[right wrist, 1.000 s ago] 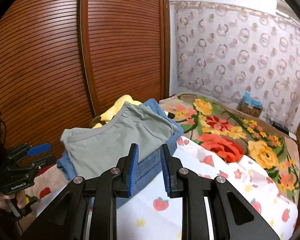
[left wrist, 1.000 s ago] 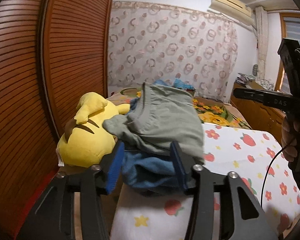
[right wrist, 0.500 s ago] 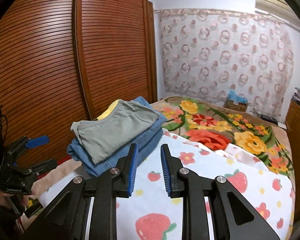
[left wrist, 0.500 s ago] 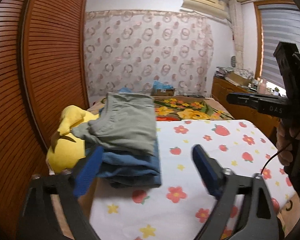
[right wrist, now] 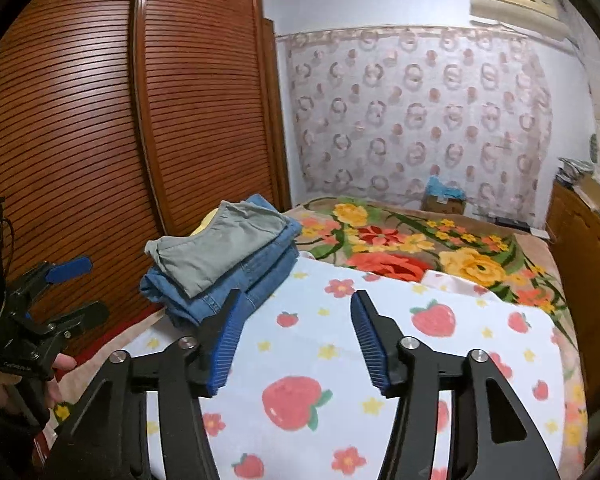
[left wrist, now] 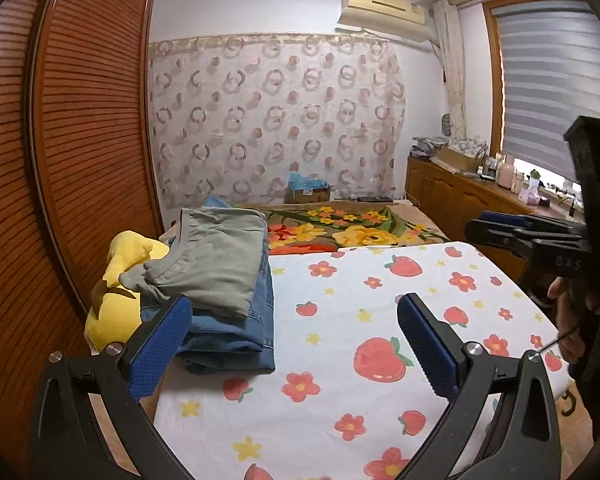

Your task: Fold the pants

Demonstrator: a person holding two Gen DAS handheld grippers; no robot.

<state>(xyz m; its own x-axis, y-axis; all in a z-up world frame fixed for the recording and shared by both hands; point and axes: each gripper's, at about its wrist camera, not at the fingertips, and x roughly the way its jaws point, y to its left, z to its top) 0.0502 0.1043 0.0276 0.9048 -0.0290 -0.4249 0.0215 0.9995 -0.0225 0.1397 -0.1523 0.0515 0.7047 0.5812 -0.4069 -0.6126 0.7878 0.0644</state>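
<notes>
Pants, the grey pair (left wrist: 216, 264), lie folded on top of folded jeans (left wrist: 236, 332), a tidy stack at the edge of the strawberry sheet (left wrist: 380, 320), ahead and to the left of both claws. It looks parked out of the way there, against the yellow plush toy (left wrist: 116, 280) and near the wooden wardrobe (right wrist: 80, 140), so the middle of the bed stays free; the folding seems done.

Left claw (left wrist: 294, 326) is released, its jaws having just swung as wide as they go. Nothing sits between them, and its left pad only overlaps the jeans in view, apart from them as far as I can judge. Right claw (right wrist: 296, 328) has also just been opening, about halfway, gripping nothing, only sheet showing between its blue pads
</notes>
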